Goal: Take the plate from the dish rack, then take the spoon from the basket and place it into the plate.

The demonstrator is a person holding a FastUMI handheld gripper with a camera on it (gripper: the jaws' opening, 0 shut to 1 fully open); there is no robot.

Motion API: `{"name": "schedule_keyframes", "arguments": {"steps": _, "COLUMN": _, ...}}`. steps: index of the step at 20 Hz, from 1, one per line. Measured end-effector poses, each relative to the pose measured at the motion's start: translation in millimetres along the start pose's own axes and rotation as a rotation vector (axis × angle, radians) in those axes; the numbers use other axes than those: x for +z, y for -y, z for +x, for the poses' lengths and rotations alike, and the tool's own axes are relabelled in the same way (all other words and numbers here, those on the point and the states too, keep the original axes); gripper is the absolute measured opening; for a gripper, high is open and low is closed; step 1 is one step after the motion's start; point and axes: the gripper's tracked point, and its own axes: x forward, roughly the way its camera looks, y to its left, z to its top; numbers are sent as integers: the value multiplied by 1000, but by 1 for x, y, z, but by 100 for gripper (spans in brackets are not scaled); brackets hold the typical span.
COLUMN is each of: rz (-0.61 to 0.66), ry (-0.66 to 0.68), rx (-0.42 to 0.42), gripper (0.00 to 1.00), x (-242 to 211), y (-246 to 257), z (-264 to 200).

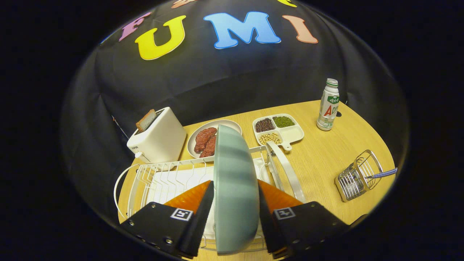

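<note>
A pale blue-green plate (235, 181) stands on edge between my fingers, over the white wire dish rack (159, 177). My gripper (235, 203) is shut on the plate, one finger pressing on each face. Whether the plate's lower rim still rests in the rack is hidden by the fingers. To the right on the wooden table lies a small wire basket (357, 177) tipped on its side, with a spoon's blue checked handle (384, 173) sticking out of its mouth.
Beyond the rack stand a white toaster (159, 137) with a slice of bread, a plate of meat (206, 139) and a divided tray of beans (277, 130). A milk bottle (328, 105) stands at the far right. Bare table (319, 163) lies between rack and basket.
</note>
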Motion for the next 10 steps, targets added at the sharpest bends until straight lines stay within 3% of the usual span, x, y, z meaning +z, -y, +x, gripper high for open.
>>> {"name": "schedule_keyframes", "arguments": {"steps": 1, "rz": -11, "ry": -9, "rx": -14, "gripper": 55, "x": -2, "y": 2, "z": 1}}
{"name": "schedule_keyframes", "arguments": {"steps": 3, "rz": -30, "ry": -18, "rx": -51, "gripper": 40, "x": -3, "y": 6, "z": 3}}
{"name": "schedule_keyframes", "arguments": {"steps": 10, "rz": -136, "ry": 53, "rx": -228, "gripper": 35, "x": 19, "y": 5, "z": -11}}
